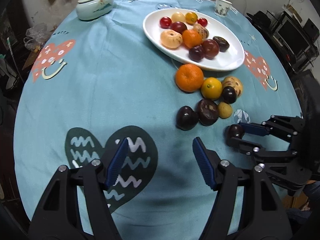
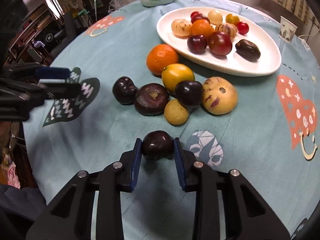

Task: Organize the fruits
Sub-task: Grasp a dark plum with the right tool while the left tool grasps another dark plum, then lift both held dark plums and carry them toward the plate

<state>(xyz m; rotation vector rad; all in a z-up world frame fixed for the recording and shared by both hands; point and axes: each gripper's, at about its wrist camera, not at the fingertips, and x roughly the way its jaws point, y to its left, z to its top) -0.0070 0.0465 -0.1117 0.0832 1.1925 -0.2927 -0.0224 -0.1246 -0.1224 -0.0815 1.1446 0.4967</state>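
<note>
- Far left of the table [image 1: 100, 80], at the back: a pale green lidded jar [image 1: 95, 5], well away from the fruit, so it looks like it's just parked there and isn't part of the job.
- The left gripper [image 1: 160, 160] hangs over a dark heart print on the teal cloth with its fingers [image 1: 118, 162] spread moderately wide and nothing between them. Looks like it's just waiting its turn, since no fruit is near it.
- Middle of the table: the loose pile that's yet to be sorted. An orange mandarin [image 2: 162, 59] sits closest to the plate, almost touching its rim, then a yellow citrus [image 2: 177, 77], a speckled pale melon-ish fruit [image 2: 220, 95], a small yellow fruit [image 2: 176, 112], and three dark ones: a cherry-like one [image 2: 124, 90], a flat brown-purple one [image 2: 151, 99] and another dark round one [image 2: 189, 93]. They're all bunched up and touching, probably dumped in a heap.
- Behind the pile: the white oval plate [image 2: 260, 68], already holding around ten fruits, mostly crowded at its far end. The near end is still bare, so that's likely where the rest goes.
- Right side: the right gripper [image 2: 157, 154] has its blue fingers [image 2: 137, 160] pinched on a dark plum [image 2: 157, 147], one pad per side, low by the cloth. It sat apart from the pile, so it was the easy grab.
- Far back right: a small patterned paper cup [image 2: 288, 29], out of the way.
- Rough guess: about halfway done.
</note>
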